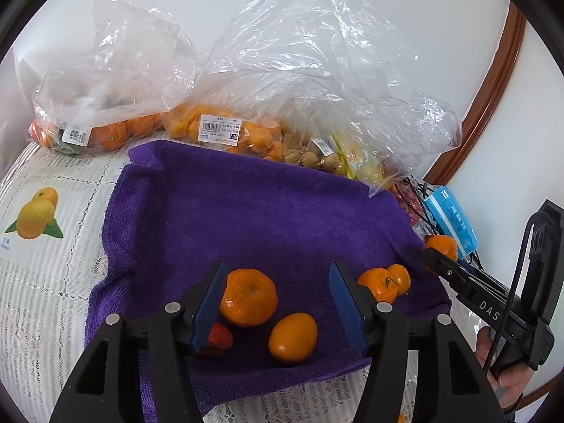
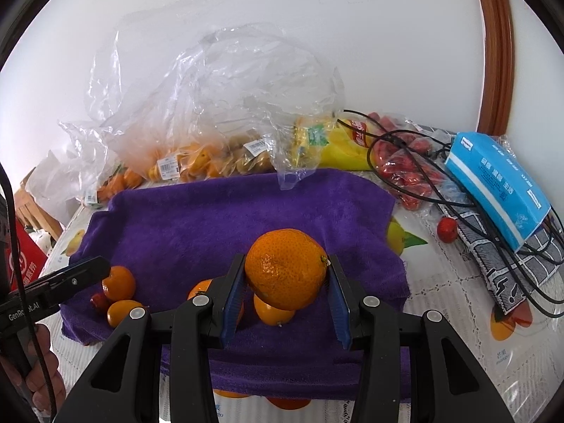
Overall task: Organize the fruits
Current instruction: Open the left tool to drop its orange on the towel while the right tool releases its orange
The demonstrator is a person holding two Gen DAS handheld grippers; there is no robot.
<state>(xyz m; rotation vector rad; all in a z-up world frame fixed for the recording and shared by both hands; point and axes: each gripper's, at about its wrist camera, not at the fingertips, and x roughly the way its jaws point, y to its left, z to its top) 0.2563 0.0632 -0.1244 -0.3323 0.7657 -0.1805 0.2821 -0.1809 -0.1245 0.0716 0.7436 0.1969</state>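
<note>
- Left wrist view: my left gripper (image 1: 278, 303) stands with its jaws apart above the near part of the purple towel (image 1: 268, 211), pressing on nothing.
- Between those jaws, on the towel, lie a large mandarin (image 1: 248, 298) by the left pad and a smaller smooth orange fruit (image 1: 292, 336) nearer to me; a red berry-like fruit (image 1: 218, 342) peeps from under the left finger.
- Two small mandarins (image 1: 384, 283) sit touching each other toward the towel's right edge.
- Right wrist view: my right gripper (image 2: 286, 294) is clamped on a big mandarin (image 2: 285, 268), held above the towel's near middle, with both blue pads against its sides.
- Under that held fruit another small orange one (image 2: 273, 312) rests on the towel.
- Behind the towel's far edge, clear plastic bags (image 1: 218, 130) of orange and brownish fruit lean along the wall.
- Off the towel's far right corner lie a bag of red fruit (image 2: 405, 172), a blue tissue pack (image 2: 497, 190) and black cables (image 2: 454, 197).
- Beneath the towel is a fruit-printed tablecloth (image 1: 46, 246).
</note>
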